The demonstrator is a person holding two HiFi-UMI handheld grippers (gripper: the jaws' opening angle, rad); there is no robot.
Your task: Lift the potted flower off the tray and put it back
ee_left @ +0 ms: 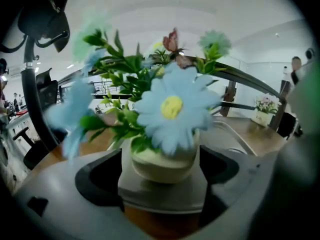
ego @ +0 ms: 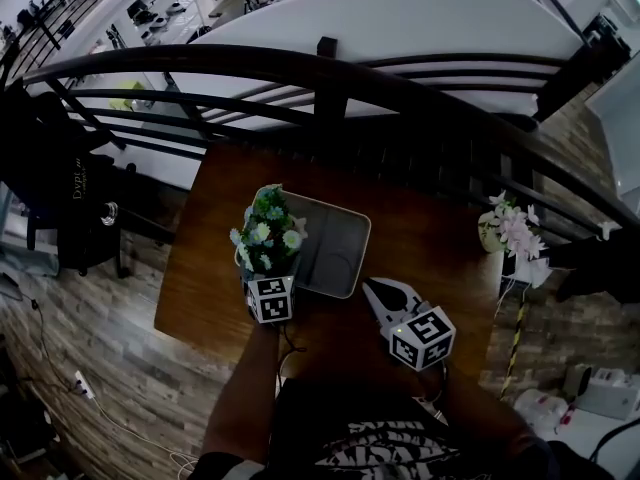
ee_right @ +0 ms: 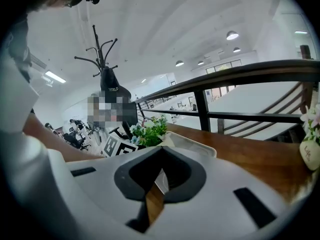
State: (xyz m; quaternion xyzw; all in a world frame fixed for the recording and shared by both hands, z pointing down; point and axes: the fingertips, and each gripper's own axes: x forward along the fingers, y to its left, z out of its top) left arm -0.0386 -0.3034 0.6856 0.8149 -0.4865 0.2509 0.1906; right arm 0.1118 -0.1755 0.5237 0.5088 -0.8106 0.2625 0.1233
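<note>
Gripping item: the left gripper is pressing its grey fingers against both sides of the potted flower, with the pot sitting squarely between them.

Position: the potted flower is standing upright at the left edge of the tray, near its front corner. No view is showing whether the pot's base is resting on the tray or clear of it.

Appearance: a round cream pot is carrying pale blue daisy-like blooms with yellow centres, green leaves and a small butterfly ornament on top.

Second unit: the right gripper is hovering above the brown tabletop, just beside the tray's front right corner. Its fingers are meeting at the tips, with nothing between them.

View notes: the left gripper view is showing the pot itself, which the head view is hiding under foliage. The head view alone is showing the tray's whole outline, and it is also showing a second pot of pink flowers at the tabletop's right edge.
</note>
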